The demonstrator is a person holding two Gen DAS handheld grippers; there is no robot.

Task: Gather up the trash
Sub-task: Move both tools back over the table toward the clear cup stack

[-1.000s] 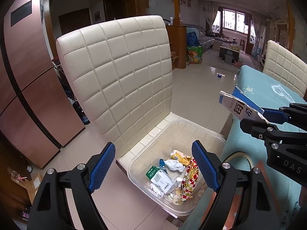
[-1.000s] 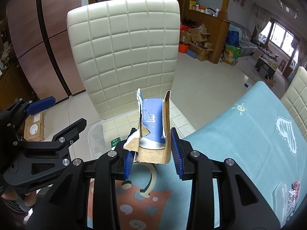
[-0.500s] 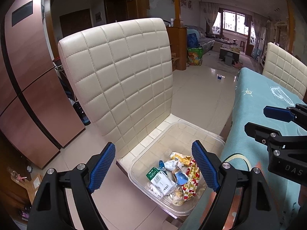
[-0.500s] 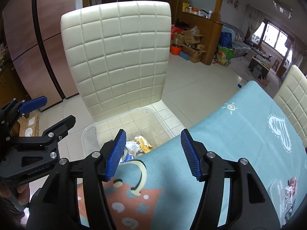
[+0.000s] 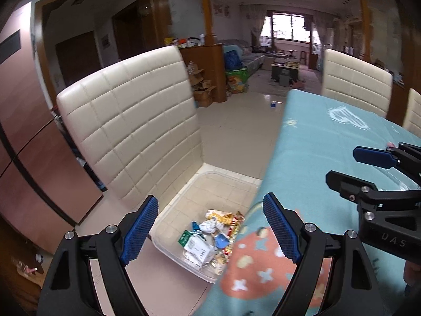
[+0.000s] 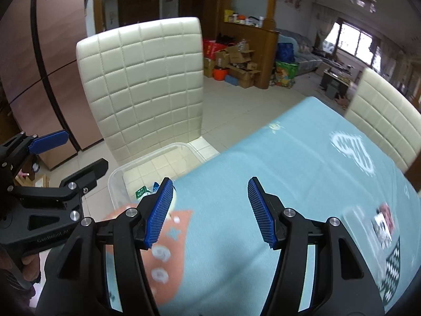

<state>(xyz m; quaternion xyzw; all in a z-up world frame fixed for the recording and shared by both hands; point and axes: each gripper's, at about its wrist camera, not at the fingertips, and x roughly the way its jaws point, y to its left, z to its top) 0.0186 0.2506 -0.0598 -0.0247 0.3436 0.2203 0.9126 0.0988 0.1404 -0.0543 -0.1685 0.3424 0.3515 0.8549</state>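
Both claws empty beside the bin
Right gripper (image 6: 209,212), jaws just opened with nothing between, is hovering over the table (image 6: 302,163); left gripper (image 5: 210,233), gaping wide, is waiting above the plastic bin (image 5: 184,192), likely freeing both for more trash

We've got a cream quilted chair (image 5: 131,131) pulled up beside the surface with its light-blue patterned cloth (image 6: 289,171), cardboard boxes (image 6: 236,63) stacked by a wooden divider, and a bright window (image 5: 286,29) way back.
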